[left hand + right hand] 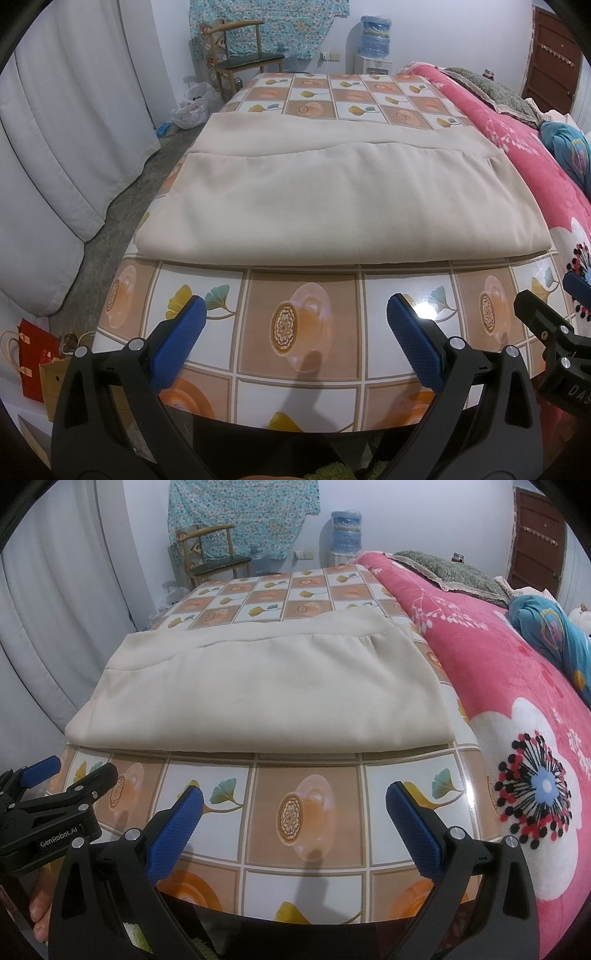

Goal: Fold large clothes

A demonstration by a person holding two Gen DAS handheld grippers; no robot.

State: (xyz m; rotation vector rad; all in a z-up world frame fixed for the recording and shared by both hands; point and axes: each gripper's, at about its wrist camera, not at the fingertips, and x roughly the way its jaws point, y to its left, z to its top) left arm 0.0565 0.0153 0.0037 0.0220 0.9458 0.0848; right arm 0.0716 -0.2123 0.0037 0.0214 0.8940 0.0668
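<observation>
I see a glossy tiled-pattern tablecloth table [303, 295] beside a pink floral bed blanket [498, 672], with white curtains [55, 147] on the left. The folded beige cloth garment [332, 206] lies mid-table, long axis left-to-right, far layers unclear. My left gripper [295, 343] and right gripper [295, 823] gape wide, holding nothing.

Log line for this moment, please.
left tool: open, empty | right tool: open, empty | beige garment: folded, flat on table
</observation>
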